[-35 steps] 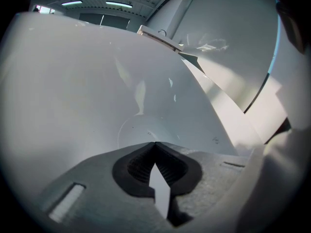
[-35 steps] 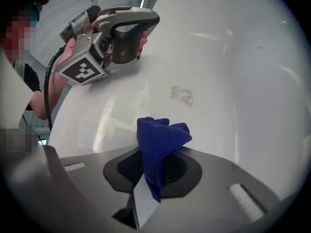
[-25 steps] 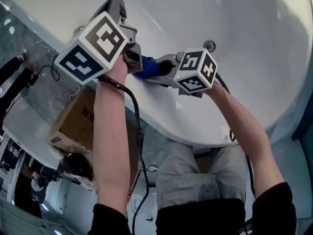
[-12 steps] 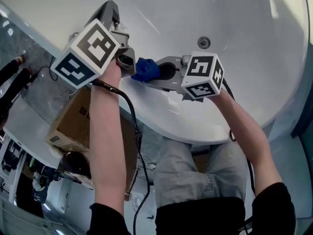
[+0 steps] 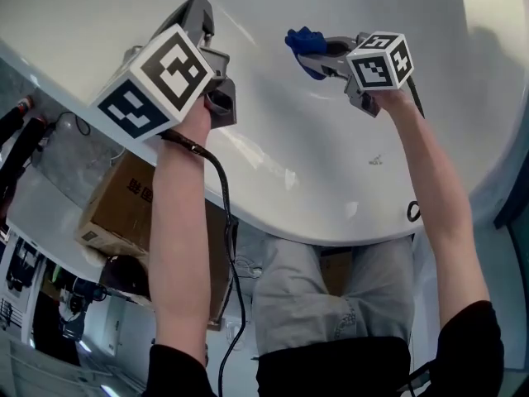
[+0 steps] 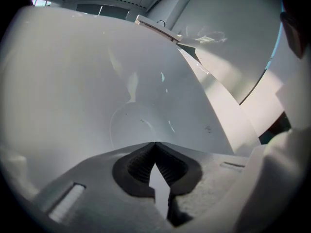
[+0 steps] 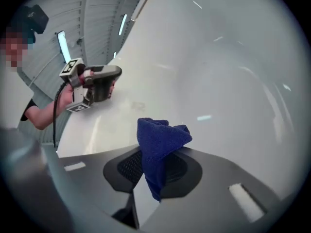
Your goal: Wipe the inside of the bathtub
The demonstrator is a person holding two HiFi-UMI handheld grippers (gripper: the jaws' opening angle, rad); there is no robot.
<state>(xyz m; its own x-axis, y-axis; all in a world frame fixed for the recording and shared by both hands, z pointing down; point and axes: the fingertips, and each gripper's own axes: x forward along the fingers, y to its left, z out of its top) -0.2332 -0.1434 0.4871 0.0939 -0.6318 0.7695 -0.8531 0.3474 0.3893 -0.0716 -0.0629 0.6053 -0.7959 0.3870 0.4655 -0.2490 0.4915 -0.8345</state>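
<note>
Here, the right gripper [image 5: 317, 53] is clenched on a blue cloth [image 5: 303, 41], which it holds at the inner wall of the white bathtub [image 5: 331, 172], well below the bathtub's rim. Whether the cloth actually touches the wall cannot be told. The left gripper [image 5: 221, 104] is closed on nothing, its jaw tips meeting, and it hangs just inside the bathtub's rim, apart from the cloth.

The step in hand appears to be a wiping stroke. Only a short tuft projects past the jaws, so the gripper should likely be tilted to let the cloth lead and to spare the bathtub's surface from the hard jaw tips. Overlapping strokes that follow the curve of the wall, under steady pressure, would probably serve best. The idle gripper belongs clear of the stroke's path.

The cloth [image 7: 159, 144] is deep blue, nappy and crumpled into a fold. The bathtub wall [image 7: 223, 57] is smooth, glossy and streaked with light reflections, and it shows no obvious dirt.
</note>
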